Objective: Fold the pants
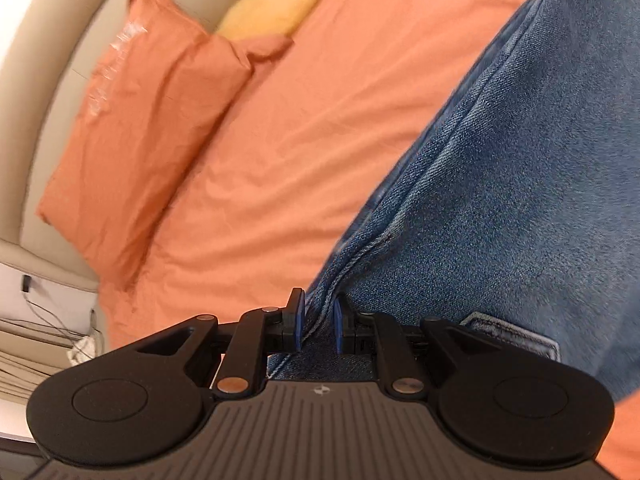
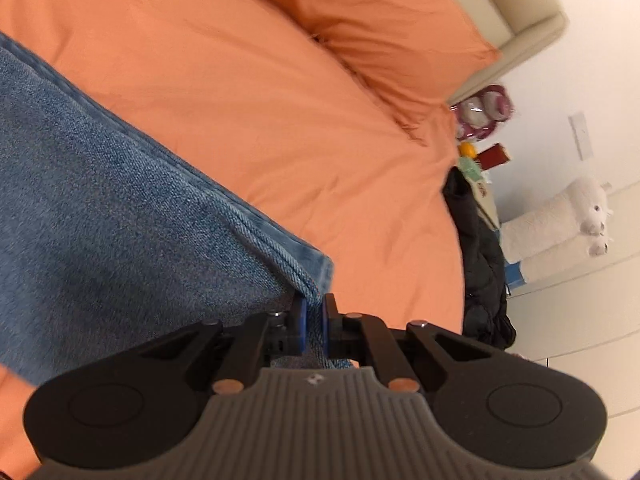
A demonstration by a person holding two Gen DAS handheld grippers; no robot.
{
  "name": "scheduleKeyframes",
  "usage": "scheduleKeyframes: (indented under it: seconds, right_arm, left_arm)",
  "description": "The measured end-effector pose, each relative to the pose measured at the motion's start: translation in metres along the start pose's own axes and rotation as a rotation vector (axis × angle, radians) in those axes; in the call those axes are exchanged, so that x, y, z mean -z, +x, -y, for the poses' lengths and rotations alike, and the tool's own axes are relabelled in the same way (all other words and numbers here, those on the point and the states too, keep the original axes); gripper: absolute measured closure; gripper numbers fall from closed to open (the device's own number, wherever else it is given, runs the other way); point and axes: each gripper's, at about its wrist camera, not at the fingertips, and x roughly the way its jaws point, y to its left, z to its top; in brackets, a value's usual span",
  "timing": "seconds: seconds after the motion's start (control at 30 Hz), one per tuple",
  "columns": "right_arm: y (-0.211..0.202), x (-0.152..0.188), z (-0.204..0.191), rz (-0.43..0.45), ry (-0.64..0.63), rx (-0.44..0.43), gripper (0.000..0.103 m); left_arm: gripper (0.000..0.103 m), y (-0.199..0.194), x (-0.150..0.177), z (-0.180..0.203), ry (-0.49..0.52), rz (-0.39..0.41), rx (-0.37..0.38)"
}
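Blue denim pants (image 1: 500,184) hang over an orange bed cover (image 1: 312,120), stretched between my two grippers. My left gripper (image 1: 319,320) is shut on the pants at the waist end, beside a seam and a back pocket (image 1: 516,336). In the right wrist view the pants (image 2: 104,200) run off to the left. My right gripper (image 2: 314,324) is shut on the hem corner of the pant leg (image 2: 316,276), with denim pinched between the blue pads.
An orange pillow (image 1: 136,128) and a yellow cushion (image 1: 272,8) lie by the beige headboard (image 1: 48,40). Another orange pillow (image 2: 384,40) is at the bed's far side. A black garment (image 2: 480,264), small objects and a white plush toy (image 2: 560,228) are beside the bed.
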Motion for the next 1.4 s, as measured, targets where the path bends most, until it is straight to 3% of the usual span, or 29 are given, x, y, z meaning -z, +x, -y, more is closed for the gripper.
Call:
scheduleKeyframes:
  seconds: [0.27, 0.43, 0.53, 0.7, 0.93, 1.07, 1.1, 1.13, 1.17, 1.2, 1.23, 1.4]
  right_arm:
    - [0.066, -0.029, -0.030, -0.059, -0.075, -0.002, 0.103]
    - [0.048, -0.023, -0.020, -0.022, -0.092, -0.015, 0.103]
    - [0.041, -0.028, -0.005, -0.001, -0.047, -0.026, 0.103]
    - [0.069, -0.051, -0.017, -0.039, -0.049, -0.010, 0.103]
    - [0.109, -0.065, -0.037, -0.110, -0.077, -0.003, 0.103]
    - [0.121, -0.070, -0.040, -0.130, -0.069, 0.003, 0.102]
    - [0.118, -0.070, -0.041, -0.132, -0.054, -0.001, 0.099]
    - [0.117, -0.071, -0.039, -0.129, -0.039, 0.001, 0.088]
    - [0.115, -0.072, -0.035, -0.119, -0.020, -0.007, 0.080]
    - [0.109, -0.072, -0.032, -0.107, 0.003, -0.015, 0.066]
    - [0.103, -0.071, -0.028, -0.092, 0.033, -0.024, 0.064]
    - [0.051, -0.061, -0.020, -0.030, 0.227, -0.187, 0.065]
  left_arm:
    - [0.087, 0.046, -0.004, 0.008, -0.014, -0.021, 0.020]
    - [0.086, 0.006, 0.005, -0.013, -0.073, 0.080, 0.022]
    - [0.086, 0.006, -0.001, -0.019, -0.064, 0.092, -0.002]
    - [0.086, 0.044, -0.021, -0.016, -0.081, 0.030, 0.024]
    - [0.086, 0.074, -0.019, -0.009, -0.105, 0.011, 0.067]
    - [0.075, 0.076, -0.018, -0.006, -0.093, -0.001, 0.050]
    - [0.060, 0.075, -0.018, -0.008, -0.095, -0.001, 0.040]
    - [0.038, 0.073, -0.017, -0.013, -0.109, 0.005, 0.025]
    - [0.032, 0.068, -0.014, -0.019, -0.130, 0.017, 0.021]
    - [0.034, 0.063, -0.010, -0.026, -0.150, 0.023, 0.025]
    - [0.034, 0.056, -0.004, -0.033, -0.168, 0.024, 0.026]
    - [0.040, 0.017, 0.045, -0.060, -0.226, 0.016, 0.026]
